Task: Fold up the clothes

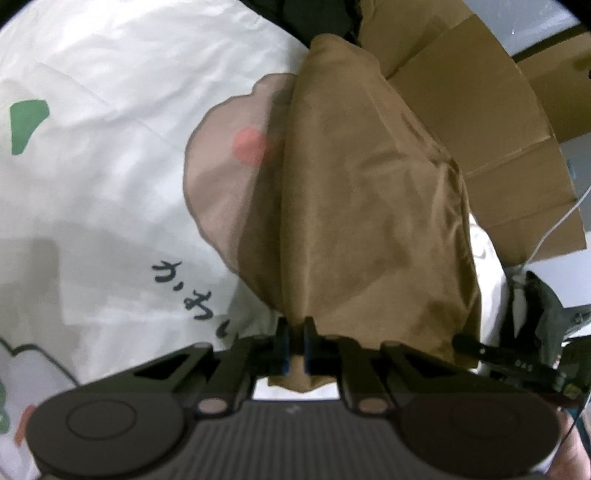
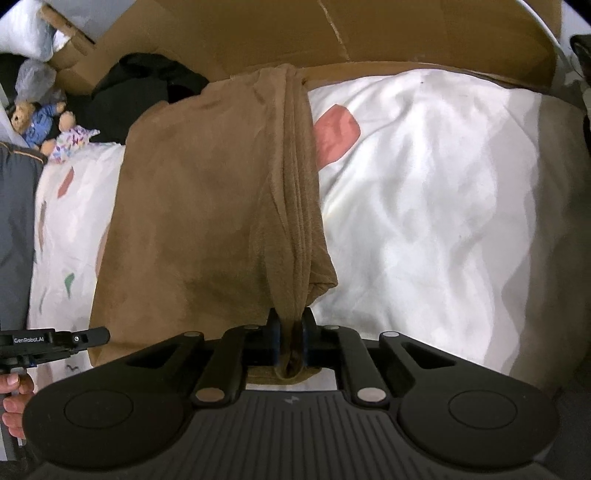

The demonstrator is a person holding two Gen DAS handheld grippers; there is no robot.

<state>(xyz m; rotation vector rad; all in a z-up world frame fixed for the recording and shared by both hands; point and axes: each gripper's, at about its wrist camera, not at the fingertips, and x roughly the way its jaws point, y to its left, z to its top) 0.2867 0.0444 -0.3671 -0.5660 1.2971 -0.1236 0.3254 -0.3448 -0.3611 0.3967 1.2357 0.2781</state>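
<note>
Right wrist view, brown garment [image 2: 192, 206] lengthwise away from right gripper [image 2: 291, 332]

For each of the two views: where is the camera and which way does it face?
Left wrist: on the left gripper, angled down at the brown garment on the sheet; jaws pinch it.
Right wrist: on the right gripper, angled down likewise; jaws pinch bunched cloth; a hand shows.
Shared: garment, sheet, cardboard.
</note>
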